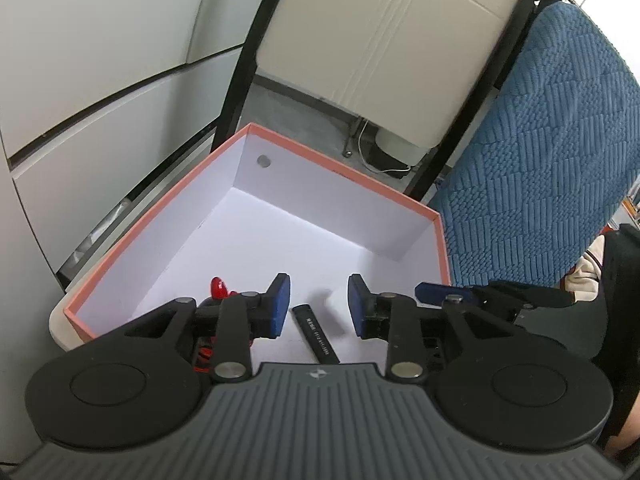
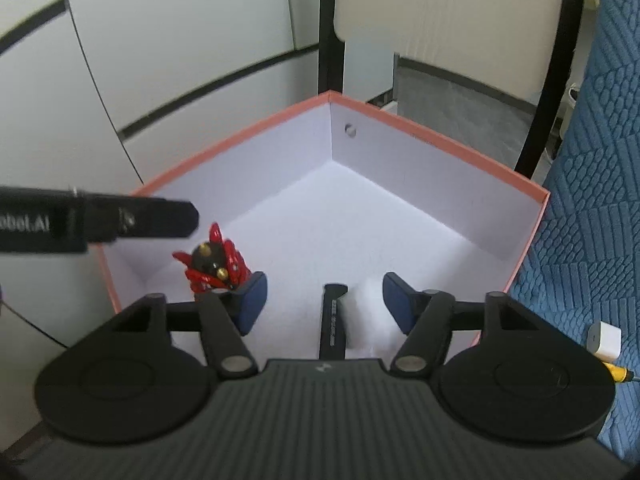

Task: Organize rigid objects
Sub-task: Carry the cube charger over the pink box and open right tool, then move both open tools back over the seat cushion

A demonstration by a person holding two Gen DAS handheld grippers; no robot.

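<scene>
Nearest, two grippers hang over one box [image 2: 436,140] with a salmon-pink rim and white inside. Left gripper [image 1: 319,307] has its jaws spread and grasps nothing; right gripper [image 2: 323,303] is likewise parted and empty. On the box floor lie two things: one black bar [image 2: 333,322] with small white lettering, lying flat between the right gripper's blue pads [image 2: 252,300], and one red toy figure [image 2: 214,262] with a dark head, standing near the left wall of the box. Just right of the bar is a blurred white patch I cannot identify. Outside, at the box's right, spreads one blue knitted cloth [image 2: 592,216] carrying one small white block [image 2: 605,339]. Farthest, one round hole [image 2: 350,131] marks the far wall near the corner.
</scene>
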